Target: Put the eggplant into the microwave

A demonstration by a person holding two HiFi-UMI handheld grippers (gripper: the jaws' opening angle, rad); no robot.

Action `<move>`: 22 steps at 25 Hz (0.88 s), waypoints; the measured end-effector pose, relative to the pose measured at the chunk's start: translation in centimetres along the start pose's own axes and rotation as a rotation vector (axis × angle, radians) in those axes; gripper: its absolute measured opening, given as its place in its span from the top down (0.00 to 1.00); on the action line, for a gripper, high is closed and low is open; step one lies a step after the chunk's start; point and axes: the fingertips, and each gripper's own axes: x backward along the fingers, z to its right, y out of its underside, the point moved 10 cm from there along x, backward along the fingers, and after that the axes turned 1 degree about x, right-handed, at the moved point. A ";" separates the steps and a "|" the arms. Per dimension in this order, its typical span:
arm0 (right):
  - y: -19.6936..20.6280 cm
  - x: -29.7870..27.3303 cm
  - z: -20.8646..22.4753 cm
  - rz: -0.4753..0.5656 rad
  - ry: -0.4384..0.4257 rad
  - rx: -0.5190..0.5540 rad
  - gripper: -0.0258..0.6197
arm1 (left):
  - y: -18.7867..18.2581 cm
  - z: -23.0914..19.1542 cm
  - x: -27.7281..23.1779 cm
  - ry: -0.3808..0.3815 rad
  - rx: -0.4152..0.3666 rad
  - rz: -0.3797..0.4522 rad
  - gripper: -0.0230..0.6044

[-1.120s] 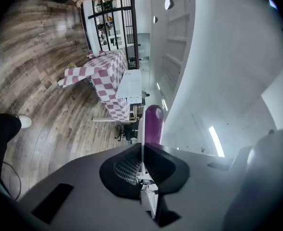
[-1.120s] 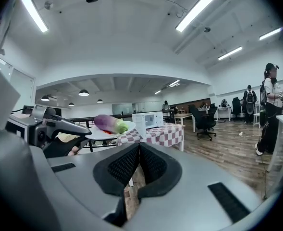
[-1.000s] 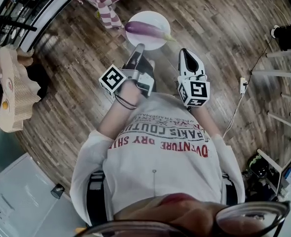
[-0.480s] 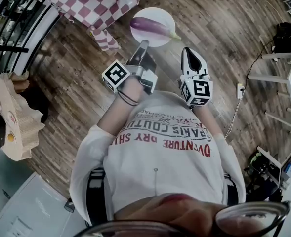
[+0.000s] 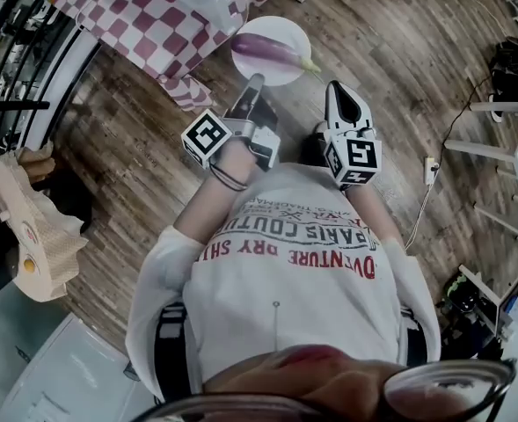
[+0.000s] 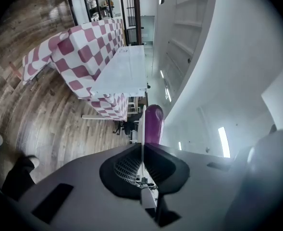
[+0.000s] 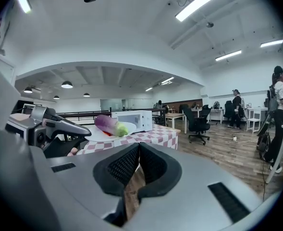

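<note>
The person is walking, and the checked table [image 5: 179, 16] has slid further into the head view over the last second, so the load is nearing its goal. The eggplant [image 5: 272, 49] has not shifted: it lies across a white plate [image 5: 278, 72] carried out in front. The left gripper [image 5: 255, 82] holds that plate by its near rim, its fingers pinched almost together on the thin edge, which the left gripper view shows edge-on with the purple eggplant [image 6: 153, 124] beyond. The right gripper [image 5: 337, 87] travels alongside with its fingers closed on nothing. Its view shows the microwave [image 7: 131, 121] standing on the checked table behind the plate. The door looks shut, though it is too far off to be sure. If so, the carry is nearly over, and the free right gripper would have to open the door before the eggplant can go in.
</note>
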 end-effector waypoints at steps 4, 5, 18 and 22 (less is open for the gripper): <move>-0.6 -4.3 3.0 0.010 -0.044 0.002 0.92 | -0.7 -0.2 -4.0 -0.005 -0.006 0.040 0.90; -0.7 -5.3 3.9 0.012 -0.059 0.002 0.92 | -0.7 -0.2 -5.1 -0.004 -0.007 0.054 0.90; -5.5 -18.3 18.8 0.016 -0.313 0.067 0.92 | 1.9 1.3 -21.4 -0.002 0.014 0.308 0.90; -6.0 -21.0 21.5 0.014 -0.387 0.089 0.92 | 2.5 1.2 -24.3 0.007 0.036 0.387 0.91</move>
